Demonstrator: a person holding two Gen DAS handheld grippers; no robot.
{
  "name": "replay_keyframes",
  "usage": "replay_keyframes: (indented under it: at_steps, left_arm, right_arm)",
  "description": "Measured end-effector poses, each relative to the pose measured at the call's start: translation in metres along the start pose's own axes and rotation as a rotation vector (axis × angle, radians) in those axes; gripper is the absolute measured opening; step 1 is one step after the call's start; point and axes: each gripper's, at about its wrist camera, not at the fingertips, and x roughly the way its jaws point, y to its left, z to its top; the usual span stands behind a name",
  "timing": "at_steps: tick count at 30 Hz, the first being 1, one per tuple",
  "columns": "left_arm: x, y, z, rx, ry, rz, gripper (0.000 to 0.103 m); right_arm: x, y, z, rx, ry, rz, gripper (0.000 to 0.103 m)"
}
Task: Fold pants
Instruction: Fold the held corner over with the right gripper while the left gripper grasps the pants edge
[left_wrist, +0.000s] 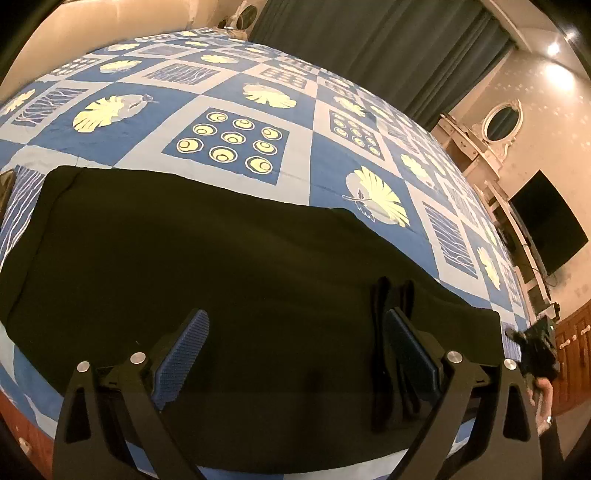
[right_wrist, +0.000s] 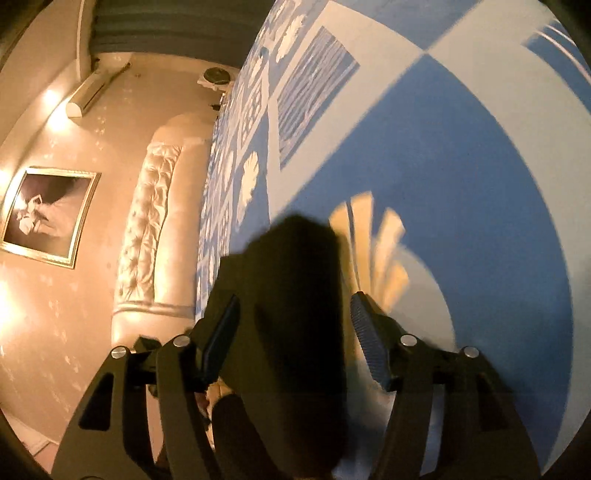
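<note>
The black pants (left_wrist: 229, 266) lie flat as a wide dark panel across the near part of the bed. My left gripper (left_wrist: 295, 332) hovers just over them, open, with only flat cloth under the gap between its blue pads. A raised ridge of black cloth (left_wrist: 391, 299) runs beside its right finger. At the pants' right end my right gripper (left_wrist: 535, 343) shows small and blurred, with a hand (left_wrist: 543, 391) behind it. In the right wrist view the right gripper (right_wrist: 295, 332) is open. An end of the pants (right_wrist: 291, 288) sits between its fingers, and neither pad presses on it.
A blue and white patterned bedspread (left_wrist: 236, 122) covers the bed. A padded headboard (right_wrist: 155, 206) and a framed picture (right_wrist: 44, 210) are at the left of the right wrist view. Dark curtains (left_wrist: 369, 48), a dresser with an oval mirror (left_wrist: 498, 122) and a black screen (left_wrist: 546, 221) stand beyond the bed.
</note>
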Motion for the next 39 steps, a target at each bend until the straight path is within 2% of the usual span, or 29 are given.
replay_keyframes:
  at_steps: [1,2,3,4,5,7,8,10,12,14,16,19,20,23,26,28,30,32,34,36,39]
  left_arm:
    - [0.000,0.000,0.000,-0.002,0.001,0.000,0.095]
    - [0.000,0.001,0.000,-0.004,0.002,-0.001,0.095]
    - [0.001,0.002,0.000,-0.005,0.003,-0.002,0.095]
    - [0.001,0.002,-0.001,-0.007,0.005,-0.001,0.095]
    - [0.001,0.003,-0.001,-0.009,0.006,0.000,0.095]
    - [0.001,0.006,0.000,-0.014,0.006,-0.002,0.095]
    - [0.000,0.007,0.000,-0.016,0.006,-0.006,0.095]
    - [-0.002,0.010,0.002,-0.017,0.002,-0.011,0.095]
    - [-0.007,0.013,0.004,-0.023,-0.006,-0.017,0.095]
    - [-0.016,0.020,0.008,-0.047,-0.013,-0.058,0.095]
    - [-0.030,0.032,0.013,-0.070,-0.026,-0.105,0.095]
    - [-0.053,0.057,0.016,-0.066,-0.057,-0.128,0.095]
    - [-0.060,0.065,0.016,-0.066,-0.069,-0.121,0.095]
    - [-0.085,0.110,0.014,-0.119,-0.110,-0.118,0.095]
    - [-0.102,0.167,0.006,-0.276,-0.125,-0.177,0.095]
    - [-0.108,0.204,-0.003,-0.420,-0.132,-0.210,0.095]
    - [-0.108,0.228,-0.012,-0.518,-0.143,-0.238,0.095]
    - [-0.105,0.238,-0.019,-0.558,-0.149,-0.268,0.095]
    - [-0.100,0.235,-0.021,-0.548,-0.149,-0.306,0.095]
    - [-0.092,0.230,-0.022,-0.537,-0.131,-0.322,0.095]
    - [-0.075,0.229,-0.026,-0.582,-0.102,-0.343,0.095]
  right_arm:
    - [0.003,0.000,0.006,-0.004,0.000,0.007,0.061]
    - [0.007,0.001,0.011,-0.015,0.003,-0.006,0.047]
    - [0.015,0.003,0.015,-0.050,0.021,-0.052,0.023]
    - [0.021,0.004,0.016,-0.075,0.035,-0.091,0.022]
    - [0.021,0.001,0.017,-0.070,0.033,-0.087,0.021]
    - [0.017,-0.002,0.016,-0.048,0.018,-0.067,0.023]
    - [0.014,-0.003,0.014,-0.037,0.010,-0.061,0.027]
    - [0.005,-0.007,0.007,-0.003,0.011,-0.023,0.041]
    - [-0.007,-0.010,-0.004,0.032,0.018,0.039,0.061]
    - [-0.016,-0.012,-0.017,0.035,0.045,0.047,0.063]
    - [-0.023,-0.013,-0.033,0.017,0.076,0.040,0.063]
    - [-0.024,-0.010,-0.053,-0.044,0.144,0.041,0.063]
    - [-0.021,-0.006,-0.059,-0.082,0.163,0.004,0.060]
    - [-0.014,-0.006,-0.065,-0.117,0.195,-0.076,0.033]
    - [-0.015,-0.009,-0.068,-0.105,0.189,-0.072,0.030]
    - [-0.016,-0.009,-0.070,-0.107,0.182,-0.080,0.030]
    - [-0.017,-0.009,-0.071,-0.102,0.177,-0.083,0.030]
    - [-0.016,-0.009,-0.071,-0.098,0.173,-0.083,0.030]
    - [-0.017,-0.009,-0.072,-0.093,0.168,-0.084,0.030]
    - [-0.015,-0.008,-0.073,-0.089,0.164,-0.083,0.031]
    - [-0.016,-0.008,-0.074,-0.088,0.159,-0.080,0.031]
